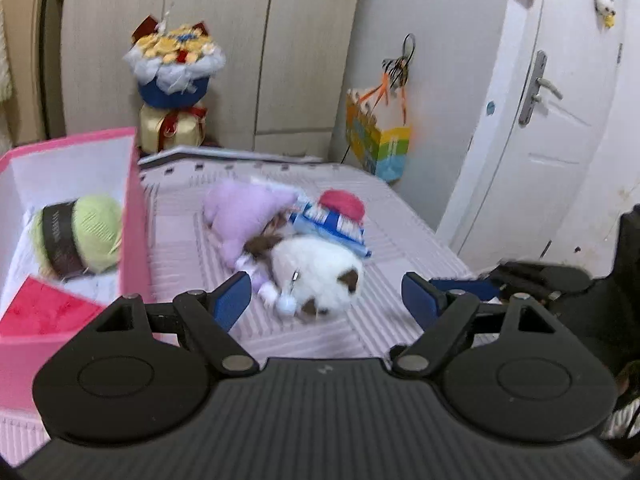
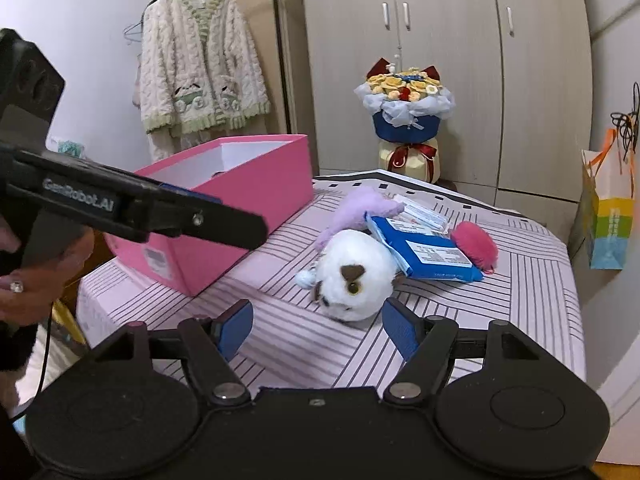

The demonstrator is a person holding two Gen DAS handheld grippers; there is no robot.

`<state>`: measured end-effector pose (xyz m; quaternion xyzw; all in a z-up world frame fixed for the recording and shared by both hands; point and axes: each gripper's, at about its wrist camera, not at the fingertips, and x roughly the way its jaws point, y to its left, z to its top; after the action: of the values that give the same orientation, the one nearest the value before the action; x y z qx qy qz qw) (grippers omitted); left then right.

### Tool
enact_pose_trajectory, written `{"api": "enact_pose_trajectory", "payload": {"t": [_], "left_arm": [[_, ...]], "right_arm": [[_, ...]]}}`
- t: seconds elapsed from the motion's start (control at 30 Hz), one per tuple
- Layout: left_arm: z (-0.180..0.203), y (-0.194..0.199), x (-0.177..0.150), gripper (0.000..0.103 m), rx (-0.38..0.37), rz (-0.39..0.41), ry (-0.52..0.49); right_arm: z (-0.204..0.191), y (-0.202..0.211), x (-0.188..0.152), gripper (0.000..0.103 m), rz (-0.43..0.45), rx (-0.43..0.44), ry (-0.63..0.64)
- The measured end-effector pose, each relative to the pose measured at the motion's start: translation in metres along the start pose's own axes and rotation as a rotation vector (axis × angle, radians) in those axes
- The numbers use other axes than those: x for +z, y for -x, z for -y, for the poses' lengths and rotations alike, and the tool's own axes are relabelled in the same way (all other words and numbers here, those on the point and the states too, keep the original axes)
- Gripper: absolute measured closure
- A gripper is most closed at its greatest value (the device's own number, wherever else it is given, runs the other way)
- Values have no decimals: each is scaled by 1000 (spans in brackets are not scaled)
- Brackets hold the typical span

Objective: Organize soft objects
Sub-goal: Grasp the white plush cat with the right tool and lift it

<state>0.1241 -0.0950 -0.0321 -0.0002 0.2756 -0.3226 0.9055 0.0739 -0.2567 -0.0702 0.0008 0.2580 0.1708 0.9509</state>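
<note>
A white plush cat (image 1: 316, 272) (image 2: 356, 276) lies on the striped table, with a purple plush (image 1: 240, 212) (image 2: 360, 208), a blue packet (image 1: 328, 228) (image 2: 424, 252) and a pink fuzzy ball (image 1: 344, 204) (image 2: 476, 244) behind it. A pink box (image 1: 134, 216) (image 2: 240, 200) on the left holds a green yarn ball (image 1: 80, 236) and a red cloth (image 1: 44, 308). My left gripper (image 1: 324, 300) is open and empty just in front of the cat. My right gripper (image 2: 318, 328) is open and empty, close before the cat. The left gripper also shows from the side in the right wrist view (image 2: 240, 228).
A flower bouquet (image 1: 176, 80) (image 2: 408, 116) stands at the table's back. A colourful paper bag (image 1: 380, 144) (image 2: 608, 224) hangs at the right. A door (image 1: 552, 120) is to the right, wardrobes are behind, and a cardigan (image 2: 200, 60) hangs at the left.
</note>
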Motion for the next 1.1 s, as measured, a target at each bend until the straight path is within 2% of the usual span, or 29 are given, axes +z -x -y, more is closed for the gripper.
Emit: {"api": "enact_pose_trajectory", "payload": {"t": [0.2, 0.27, 0.3, 0.4, 0.53, 0.67, 0.77, 0.83, 0.87, 0.9, 1.0, 1.07, 1.1], "left_arm": [[-1, -32, -1, 12, 21, 51, -10], [-3, -46, -2, 8, 35, 45, -5], [-4, -52, -3, 6, 45, 42, 2], [-10, -66, -3, 6, 51, 20, 20], [-19, -80, -1, 9, 7, -11, 69], [-22, -85, 1, 10, -4, 14, 100], [-25, -88, -1, 10, -20, 13, 128], [-27, -90, -2, 16, -27, 0, 152], [-27, -89, -2, 19, -33, -2, 156], [-27, -90, -2, 26, -37, -6, 159], [-30, -93, -4, 39, -57, -38, 179], [-28, -94, -6, 41, -38, -47, 177], [-27, -93, -7, 42, -40, -47, 171]], "right_arm": [[8, -41, -8, 26, 0, -33, -13], [9, -54, -8, 13, -14, -42, -17], [9, -58, -9, 11, -14, -50, -18], [11, -68, -6, 10, -5, -66, -24], [20, -79, -1, 10, -18, -37, -66], [23, -90, 1, 10, -52, -7, -89], [19, -96, 2, 10, -92, -30, -115], [16, -97, 1, 10, -94, -33, -117], [14, -97, 0, 11, -90, -35, -110], [11, -95, 0, 11, -74, -45, -102], [8, -90, -1, 26, -29, -55, -102], [9, -87, -2, 40, -5, -78, -122], [8, -86, -4, 40, 1, -89, -126]]}}
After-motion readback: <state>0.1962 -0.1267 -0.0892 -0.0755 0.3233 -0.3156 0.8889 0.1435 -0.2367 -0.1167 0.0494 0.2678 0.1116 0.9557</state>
